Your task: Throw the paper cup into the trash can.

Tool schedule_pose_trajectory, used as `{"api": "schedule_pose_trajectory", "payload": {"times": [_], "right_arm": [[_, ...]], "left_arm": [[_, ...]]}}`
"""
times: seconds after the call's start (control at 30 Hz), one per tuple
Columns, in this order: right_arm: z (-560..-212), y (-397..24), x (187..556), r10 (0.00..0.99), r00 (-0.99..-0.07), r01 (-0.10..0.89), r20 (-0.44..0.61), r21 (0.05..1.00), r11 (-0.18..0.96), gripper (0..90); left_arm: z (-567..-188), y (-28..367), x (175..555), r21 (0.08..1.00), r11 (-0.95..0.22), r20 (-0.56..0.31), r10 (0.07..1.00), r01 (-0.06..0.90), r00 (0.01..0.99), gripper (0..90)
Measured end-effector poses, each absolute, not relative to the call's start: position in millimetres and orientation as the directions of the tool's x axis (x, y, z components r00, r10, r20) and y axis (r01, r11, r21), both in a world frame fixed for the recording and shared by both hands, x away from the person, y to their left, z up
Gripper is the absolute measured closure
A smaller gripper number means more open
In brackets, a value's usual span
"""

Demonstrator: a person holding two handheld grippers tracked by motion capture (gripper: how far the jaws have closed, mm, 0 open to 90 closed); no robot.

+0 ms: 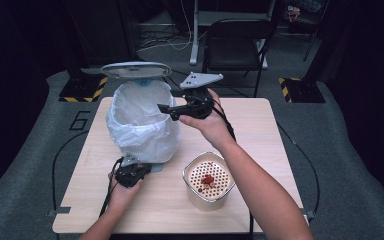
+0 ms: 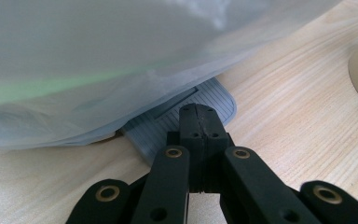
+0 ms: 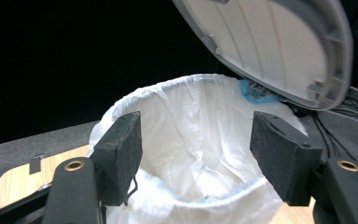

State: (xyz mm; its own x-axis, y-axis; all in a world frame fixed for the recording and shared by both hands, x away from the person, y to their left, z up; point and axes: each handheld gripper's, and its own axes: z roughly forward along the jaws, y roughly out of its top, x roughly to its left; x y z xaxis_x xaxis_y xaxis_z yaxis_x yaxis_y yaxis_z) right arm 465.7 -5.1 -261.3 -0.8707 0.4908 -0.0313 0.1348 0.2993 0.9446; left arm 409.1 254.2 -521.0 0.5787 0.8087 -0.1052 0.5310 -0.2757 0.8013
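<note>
The pedal bin (image 1: 140, 122) stands at the far left of the table (image 1: 260, 130), lined with a thin white bag (image 3: 200, 135) folded over its rim, its grey lid (image 1: 136, 70) tipped up. The left gripper (image 2: 196, 122) has its fingers pressed together, tip down on the ribbed grey pedal (image 2: 214, 100) poking out from under the bag; that press is most likely what holds the lid open. The bin looks light and liable to slide or tip (the bag is soft and slippery, no place for a grip), so the stiff pedal is the sensible contact point. The right gripper (image 1: 172, 109) hovers just over the bin's mouth, its fingers (image 3: 121, 156) apart with nothing between them. Nearer the person sits a cream pot (image 1: 208, 182) with a perforated insert holding red scraps (image 1: 208, 180).
</note>
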Motion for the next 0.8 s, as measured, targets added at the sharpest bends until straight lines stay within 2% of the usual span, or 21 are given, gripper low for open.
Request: {"api": "schedule_pose_trajectory", "payload": {"times": [0.07,0.13,0.17,0.6,0.8], "right_arm": [[-261,-12,463,0.500,-0.864,0.129,-0.048,0.941,0.312,35.2],[-263,-20,460,0.509,-0.859,0.131,-0.053,0.938,0.320,35.6],[-264,-25,459,0.513,-0.857,0.133,-0.055,0.937,0.322,36.0],[-301,-108,433,0.605,-0.791,0.147,-0.095,0.929,0.339,40.0],[-319,-132,419,0.642,-0.760,0.169,-0.096,0.926,0.338,40.6]], "left_arm": [[-521,255,409,0.802,-0.278,-0.099,0.811,0.529,0.577,90.0],[-521,253,408,0.797,-0.245,-0.139,0.815,0.552,0.563,90.0],[-521,254,409,0.800,-0.278,-0.101,0.811,0.532,0.576,90.0],[-521,254,408,0.800,-0.278,-0.103,0.810,0.532,0.577,90.0],[-520,254,408,0.796,-0.281,-0.104,0.809,0.535,0.579,90.0]]}}
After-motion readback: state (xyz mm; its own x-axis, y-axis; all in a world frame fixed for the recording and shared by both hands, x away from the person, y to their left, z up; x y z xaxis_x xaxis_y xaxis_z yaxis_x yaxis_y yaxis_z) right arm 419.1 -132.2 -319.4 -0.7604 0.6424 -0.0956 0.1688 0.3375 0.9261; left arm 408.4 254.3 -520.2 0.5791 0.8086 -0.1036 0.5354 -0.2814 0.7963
